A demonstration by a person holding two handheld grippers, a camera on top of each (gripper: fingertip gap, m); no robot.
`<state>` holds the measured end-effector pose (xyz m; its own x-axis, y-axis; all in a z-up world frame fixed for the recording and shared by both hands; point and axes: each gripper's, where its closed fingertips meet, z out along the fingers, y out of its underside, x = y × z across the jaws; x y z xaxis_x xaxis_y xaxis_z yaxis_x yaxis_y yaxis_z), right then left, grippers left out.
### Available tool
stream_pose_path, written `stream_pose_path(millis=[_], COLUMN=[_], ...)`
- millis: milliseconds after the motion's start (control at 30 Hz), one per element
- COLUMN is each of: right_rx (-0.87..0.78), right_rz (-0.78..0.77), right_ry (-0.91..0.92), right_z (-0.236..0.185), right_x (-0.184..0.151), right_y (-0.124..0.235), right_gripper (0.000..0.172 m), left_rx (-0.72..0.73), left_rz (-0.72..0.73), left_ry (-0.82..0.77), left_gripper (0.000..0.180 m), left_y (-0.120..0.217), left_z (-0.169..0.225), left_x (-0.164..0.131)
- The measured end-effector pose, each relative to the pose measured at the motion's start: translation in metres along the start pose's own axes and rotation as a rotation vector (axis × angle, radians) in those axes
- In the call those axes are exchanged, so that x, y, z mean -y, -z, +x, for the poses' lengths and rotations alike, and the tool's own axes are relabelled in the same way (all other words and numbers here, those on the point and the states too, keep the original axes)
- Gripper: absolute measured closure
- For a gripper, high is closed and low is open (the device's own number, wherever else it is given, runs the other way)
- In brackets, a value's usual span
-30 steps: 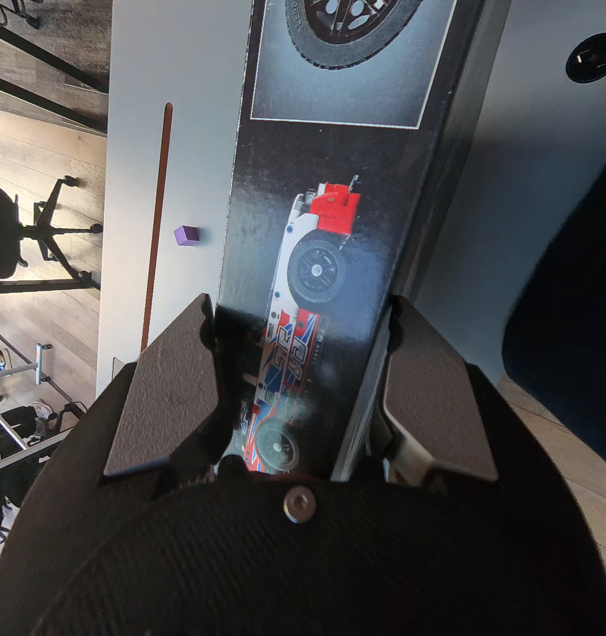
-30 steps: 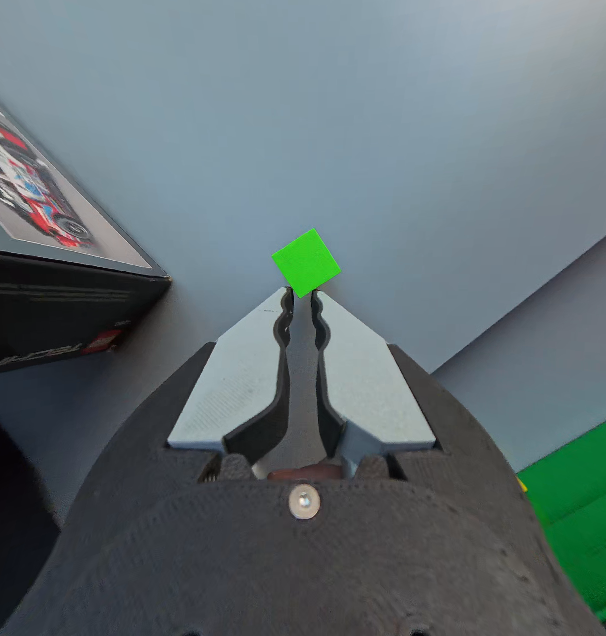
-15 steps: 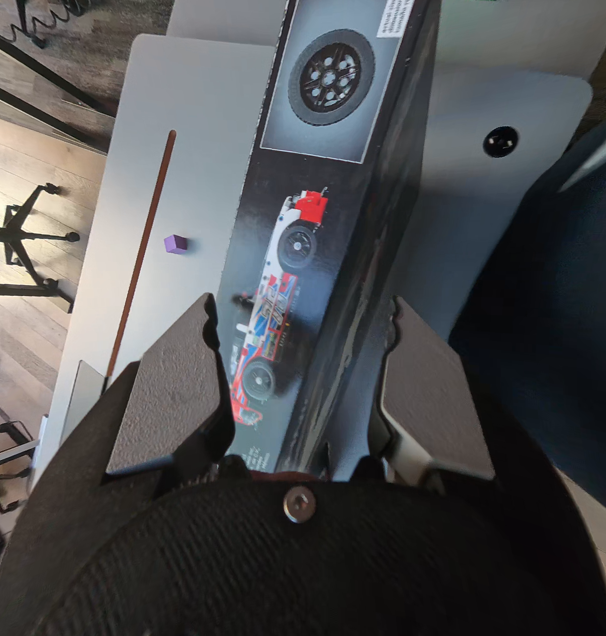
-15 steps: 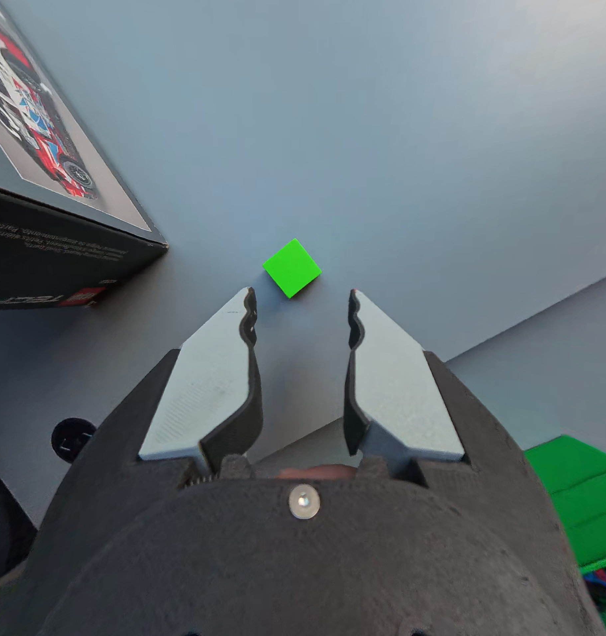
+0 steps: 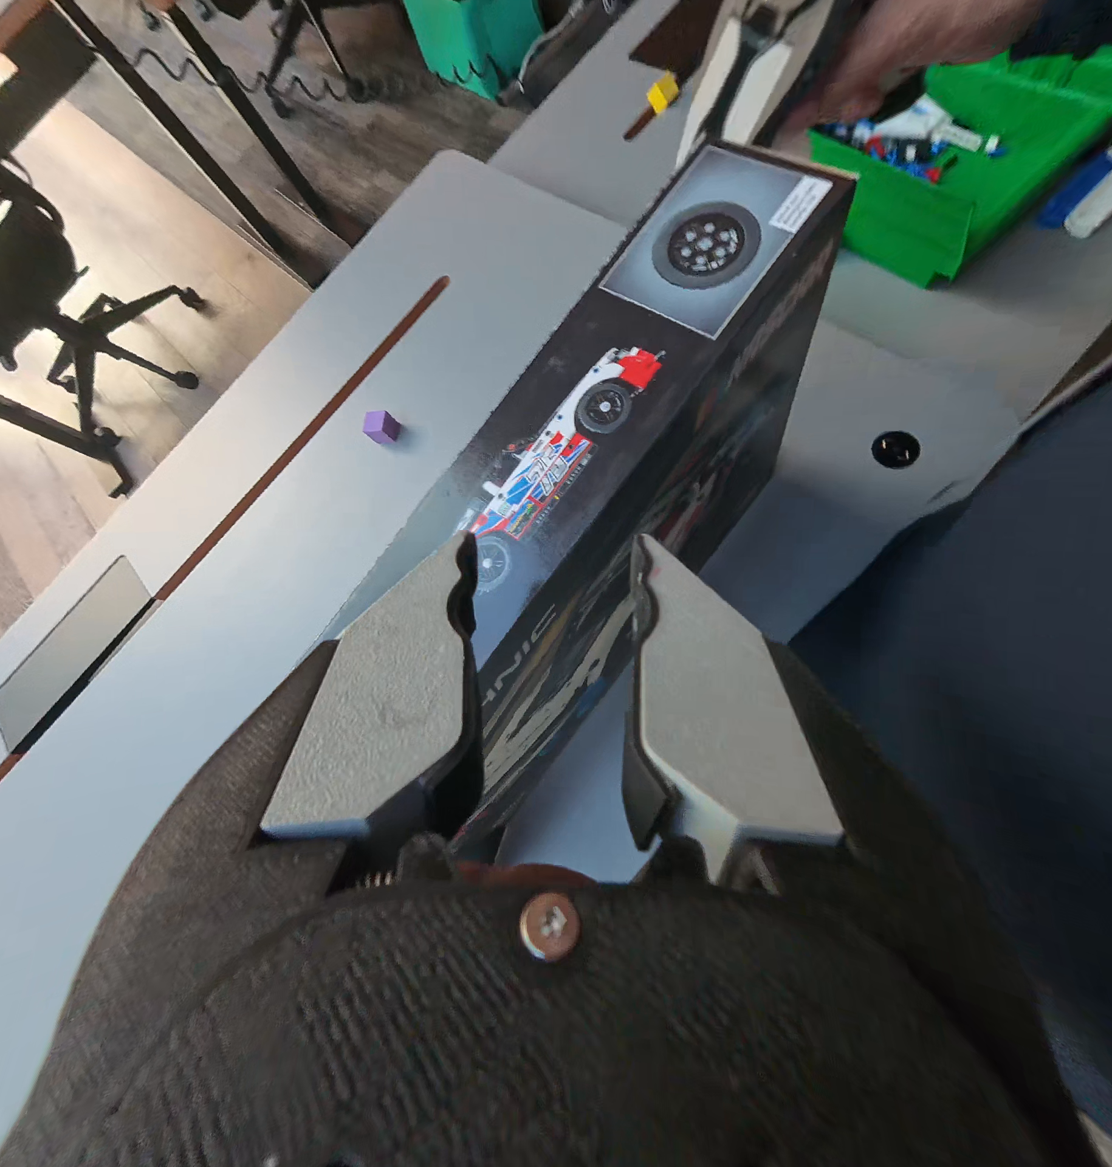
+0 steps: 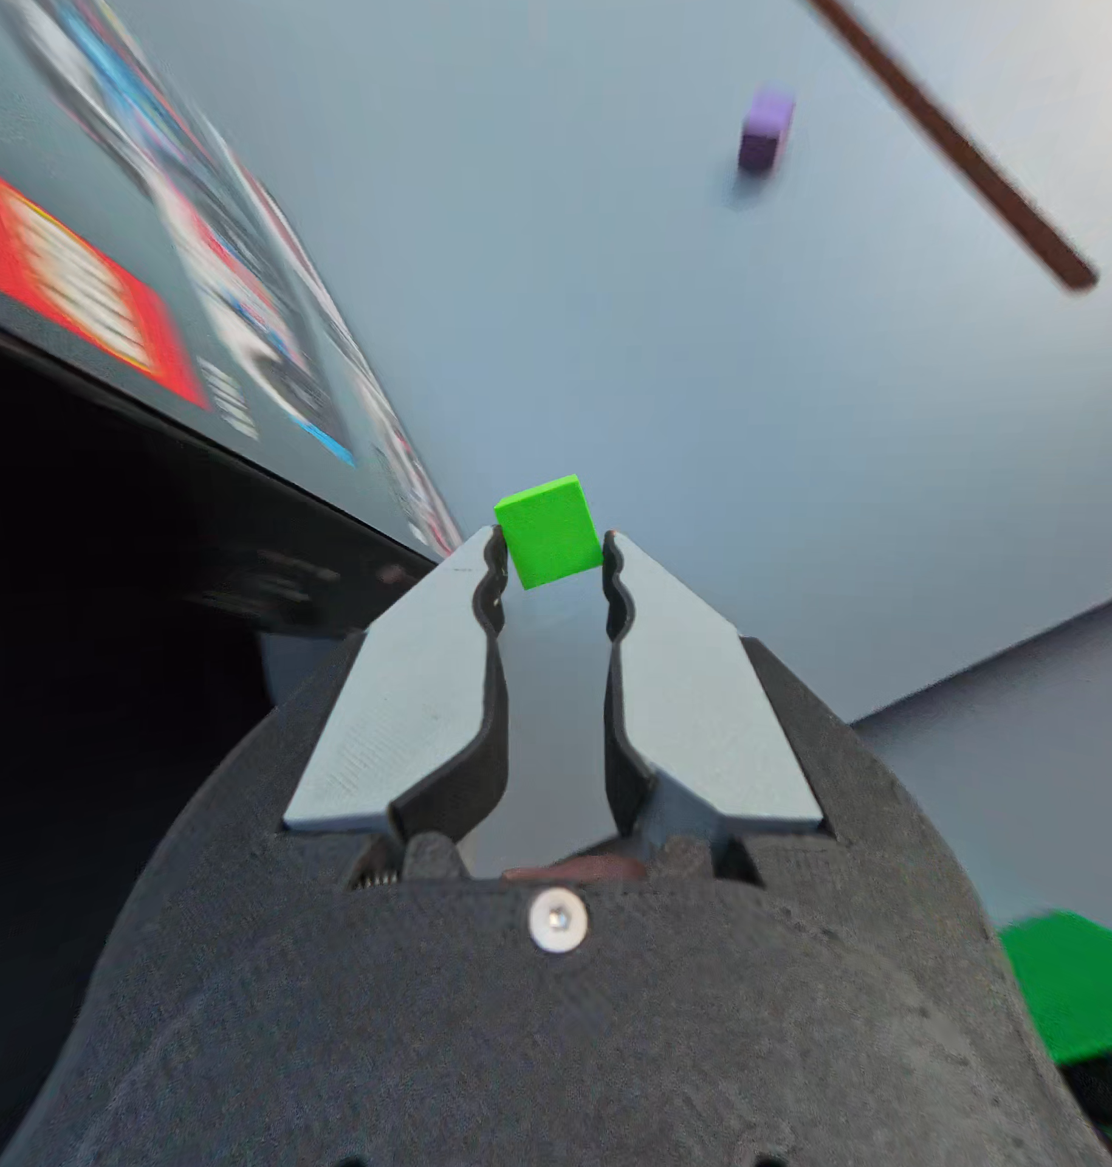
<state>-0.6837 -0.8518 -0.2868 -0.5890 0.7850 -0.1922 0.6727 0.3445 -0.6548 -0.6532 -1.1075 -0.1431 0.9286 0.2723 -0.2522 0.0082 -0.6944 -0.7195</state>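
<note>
The right gripper [image 6: 550, 544] has its two grey fingers [image 6: 414, 694] drawn in on a green cube [image 6: 548, 533]. Both tips meet the cube's sides at the centre of the right wrist frame, and the cube sits tilted between them. To its left, a black box [image 6: 162, 353] printed with a race car fills the left edge of the frame, blurred. A purple cube [image 6: 767, 126] lies alone on the grey table [image 6: 667, 316] in the upper right, near a brown slot [image 6: 957, 151]. It is well apart from the fingers.

The left gripper [image 5: 550, 549] hangs over the near end of the same black box [image 5: 635, 379] with its fingers half open and nothing gripped. The box shows between and beyond them, and neither pad presses on it. The purple cube [image 5: 382, 426] sits left of the box, beside the brown slot [image 5: 326, 429]. In the upper right are a green bin [image 5: 983, 158] of small parts, a yellow cube [image 5: 662, 91] and a person's hand [image 5: 907, 44]. An office chair [image 5: 29, 284] stands at the far left.

So the green cube is in hand, and the purple cube lies untouched.

Half a second earlier the right fingers stood apart with the green cube flat on the table just ahead of them. The left fingers were spread much wider about the box.
</note>
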Motion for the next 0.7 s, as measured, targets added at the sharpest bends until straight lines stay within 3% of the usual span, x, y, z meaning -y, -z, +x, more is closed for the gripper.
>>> stream_pose_path(millis=[133, 267, 367, 467, 567, 700], right_rx=[0.21, 0.359, 0.502, 0.641, 0.794, 0.838], right_rz=[0.414, 0.484, 0.459, 0.45, 0.483, 0.435], right_ry=[-0.006, -0.002, -0.055, -0.202, -0.398, -0.482], right_z=[-0.077, -0.137, -0.173, -0.193, -0.203, -0.212], right_x=[0.111, 0.168, 0.181, 0.184, 0.187, 0.177], right_y=[0.093, 0.123, 0.12, 0.12, 0.125, 0.114], right_gripper=[0.144, 0.144, 0.144, 0.144, 0.144, 0.144], left_rx=[-0.06, -0.037, -0.011, 0.137, 0.202, 0.205], left_rz=[0.117, 0.279, 0.337, 0.396, 0.468, 0.483], left_ry=[0.066, -0.058, -0.146, -0.27, -0.404, -0.418], left_gripper=[0.138, 0.135, 0.131, 0.131, 0.138, 0.135], left_y=[0.003, 0.001, -0.003, 0.0, 0.006, 0.003], left_z=[0.002, 0.01, 0.016, 0.007, 0.017, 0.022], left_x=[0.029, 0.08, 0.107, 0.123, 0.133, 0.134])
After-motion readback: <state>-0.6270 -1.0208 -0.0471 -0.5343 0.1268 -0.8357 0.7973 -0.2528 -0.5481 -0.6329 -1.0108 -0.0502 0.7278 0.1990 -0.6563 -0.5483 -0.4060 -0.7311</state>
